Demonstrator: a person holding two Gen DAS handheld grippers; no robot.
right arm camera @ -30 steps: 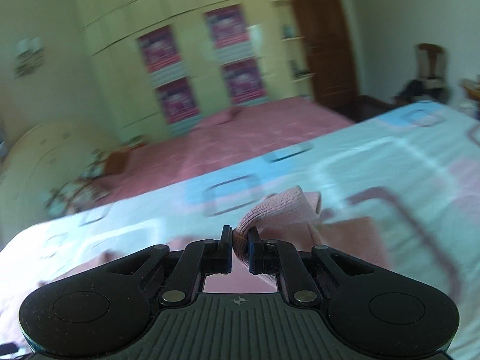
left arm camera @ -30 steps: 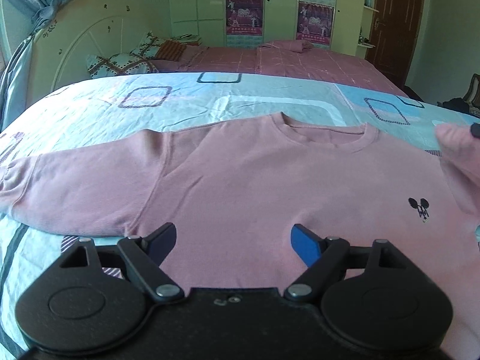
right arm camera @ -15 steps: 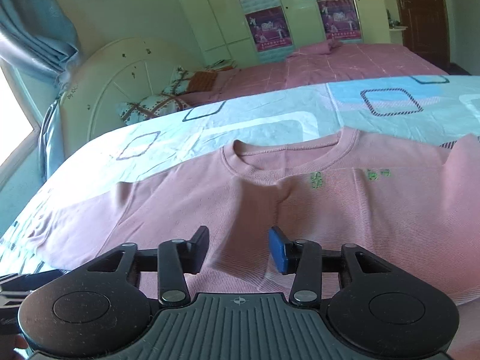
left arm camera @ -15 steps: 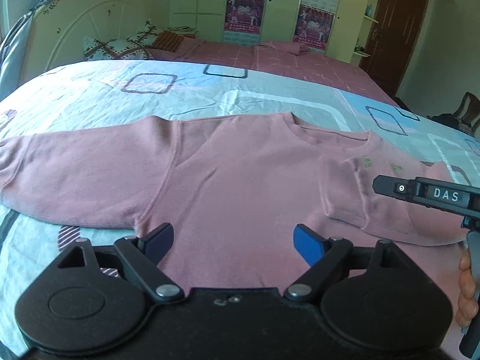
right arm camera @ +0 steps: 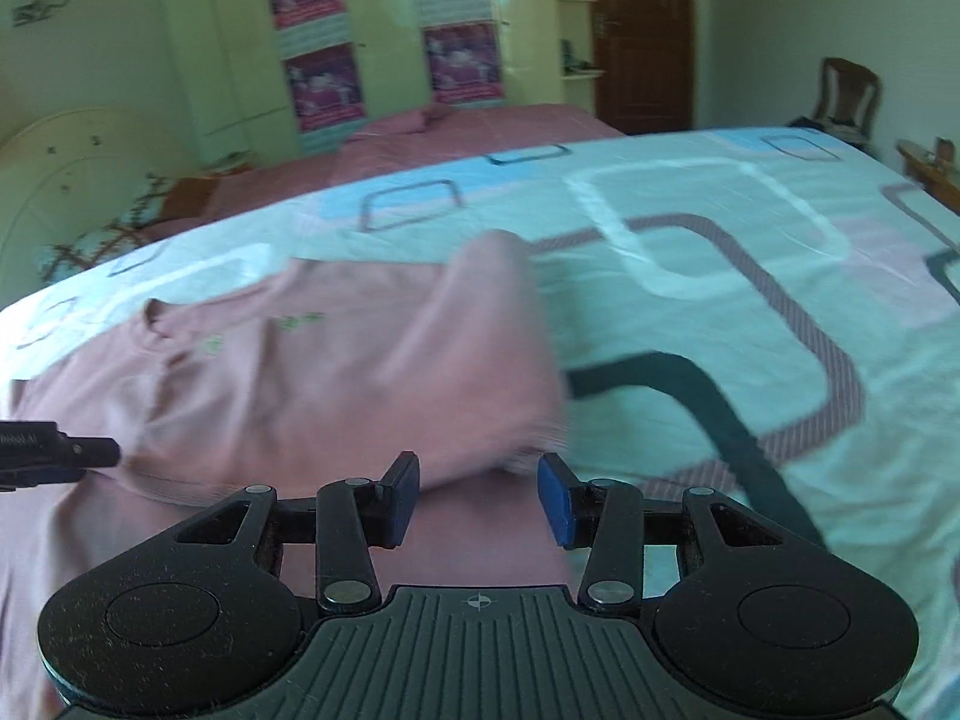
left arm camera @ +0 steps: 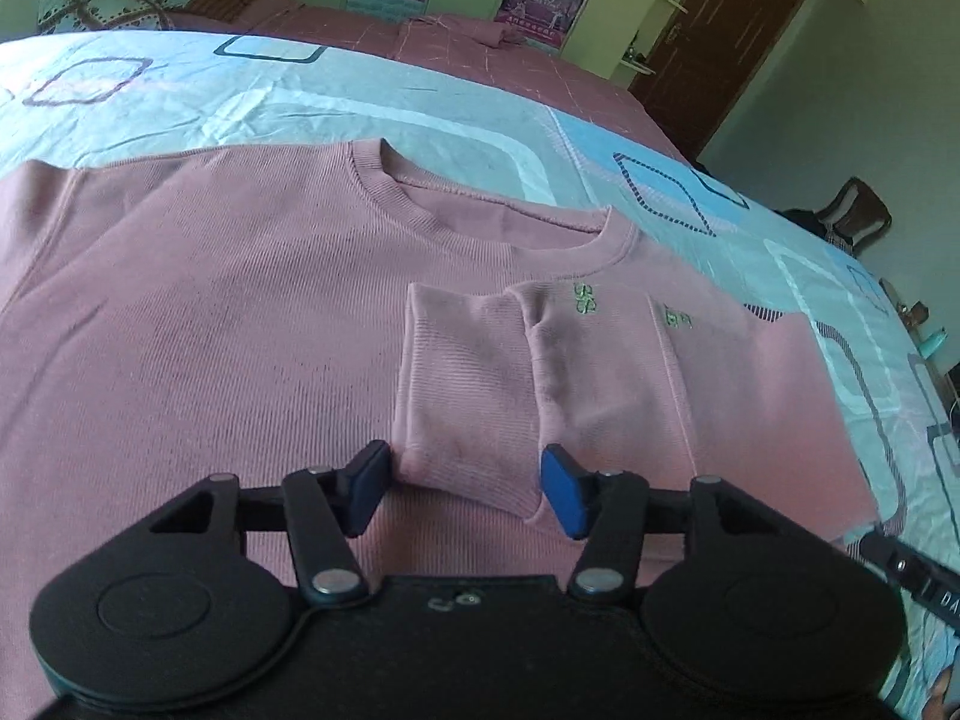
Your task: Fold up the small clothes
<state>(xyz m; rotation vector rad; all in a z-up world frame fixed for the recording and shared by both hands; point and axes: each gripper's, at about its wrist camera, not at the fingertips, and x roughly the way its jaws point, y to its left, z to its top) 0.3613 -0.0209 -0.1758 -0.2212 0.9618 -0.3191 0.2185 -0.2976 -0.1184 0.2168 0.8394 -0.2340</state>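
A small pink sweatshirt point(left arm camera: 240, 324) lies flat on the bed, neck hole away from me. Its right sleeve is folded over the chest, with the ribbed cuff point(left arm camera: 465, 396) lying on the body. My left gripper point(left arm camera: 465, 489) is open, its blue pads on either side of the cuff's near edge, just above the cloth. In the right wrist view the sweatshirt point(right arm camera: 312, 384) fills the left half. My right gripper point(right arm camera: 477, 501) is open and empty over the folded sleeve's lower right edge. The left gripper's tip point(right arm camera: 54, 453) shows at the left edge.
The bed has a pale blue sheet with square patterns point(right arm camera: 720, 276). A second bed with a pink cover point(left arm camera: 456, 42) stands behind. A wardrobe with posters point(right arm camera: 324, 60), a brown door point(right arm camera: 645, 30) and a chair point(right arm camera: 849, 90) are at the back.
My right gripper carried the sleeve over the chest, let it go and drew back to the right. My left gripper moved right and forward up to the cuff.
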